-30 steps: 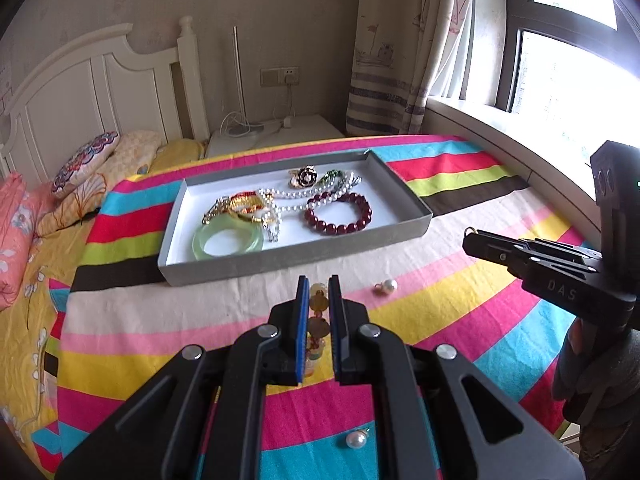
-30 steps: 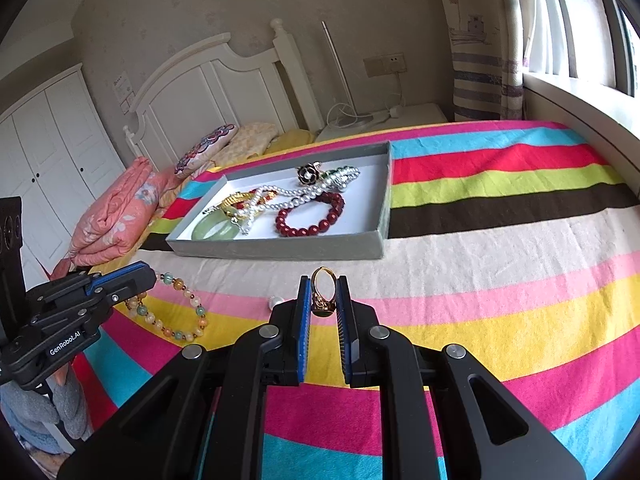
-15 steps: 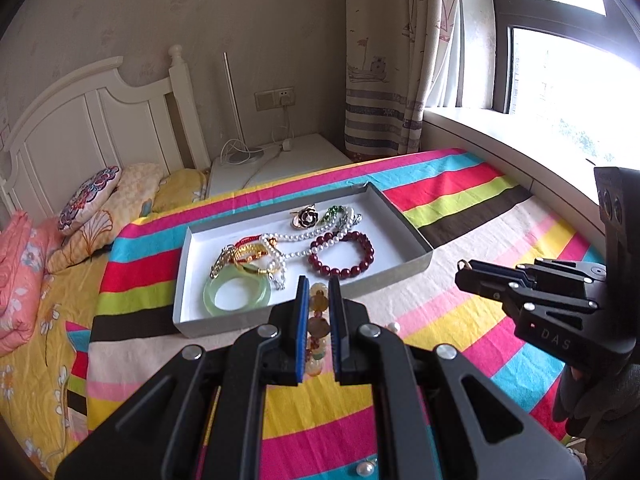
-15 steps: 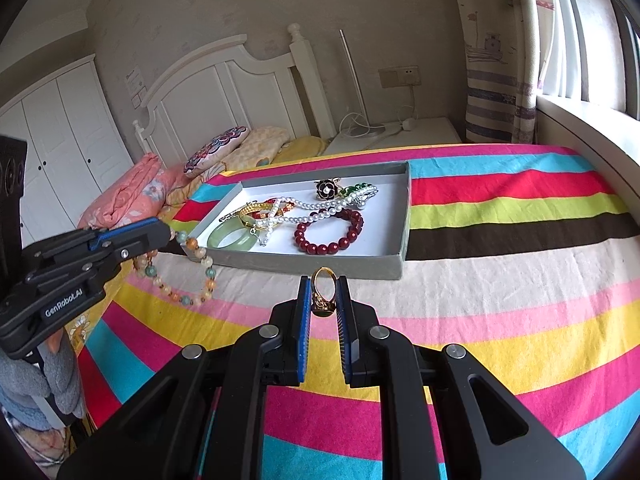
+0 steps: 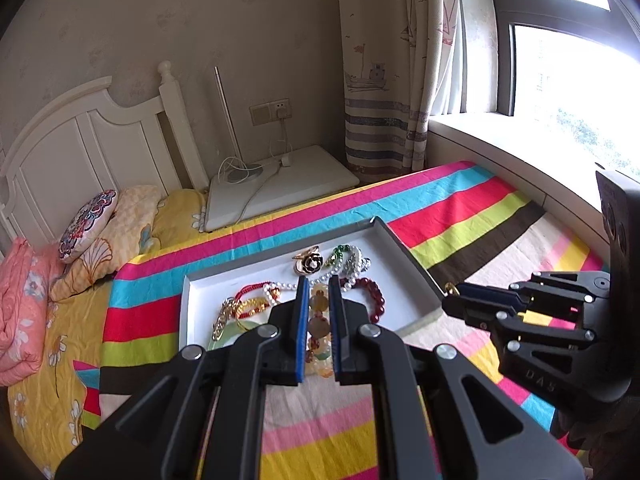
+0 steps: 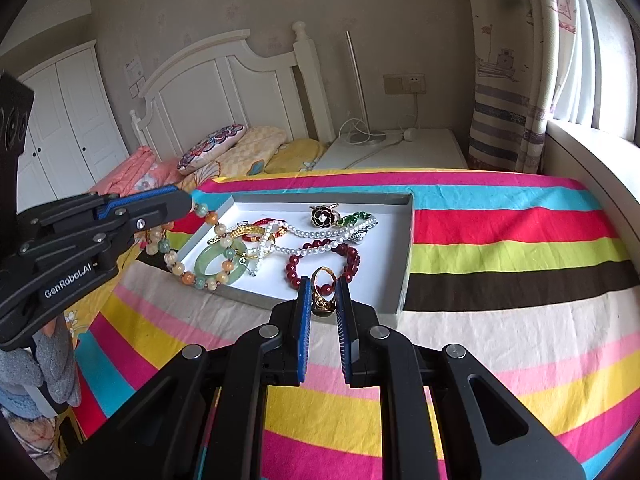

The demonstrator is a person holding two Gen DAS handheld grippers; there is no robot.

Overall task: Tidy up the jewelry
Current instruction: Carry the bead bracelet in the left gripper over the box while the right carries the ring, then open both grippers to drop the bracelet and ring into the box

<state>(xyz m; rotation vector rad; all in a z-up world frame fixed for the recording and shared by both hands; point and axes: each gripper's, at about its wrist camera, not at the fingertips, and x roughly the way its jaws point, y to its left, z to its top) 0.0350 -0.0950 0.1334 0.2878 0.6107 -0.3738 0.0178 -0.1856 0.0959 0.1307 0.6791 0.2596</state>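
Observation:
A grey tray (image 6: pixel 404 276) with a white floor lies on the striped bedspread. It holds a green jade bangle (image 6: pixel 208 258), a dark red bead bracelet (image 6: pixel 348 254), a pearl necklace (image 6: pixel 320 234), a black flower brooch (image 6: pixel 323 214) and gold pieces. My left gripper (image 5: pixel 319 312) is shut on a multicoloured bead bracelet (image 5: pixel 318 326) that hangs over the tray's near left edge; it also shows in the right wrist view (image 6: pixel 192 276). My right gripper (image 6: pixel 323 296) is shut on a gold ring (image 6: pixel 323 280) just above the tray's near edge.
The tray (image 5: pixel 416 276) sits mid-bed. Pillows (image 6: pixel 212 148) and a pink quilt (image 5: pixel 18 312) lie by the white headboard (image 6: pixel 224 84). A white bedside table (image 5: pixel 280 188) with cables stands behind. A window sill (image 5: pixel 520 160) runs along the right.
Both grippers have risen and moved forward to the tray. The bead bracelet now hangs over the tray's left part, and the ring is at the tray's near rim.

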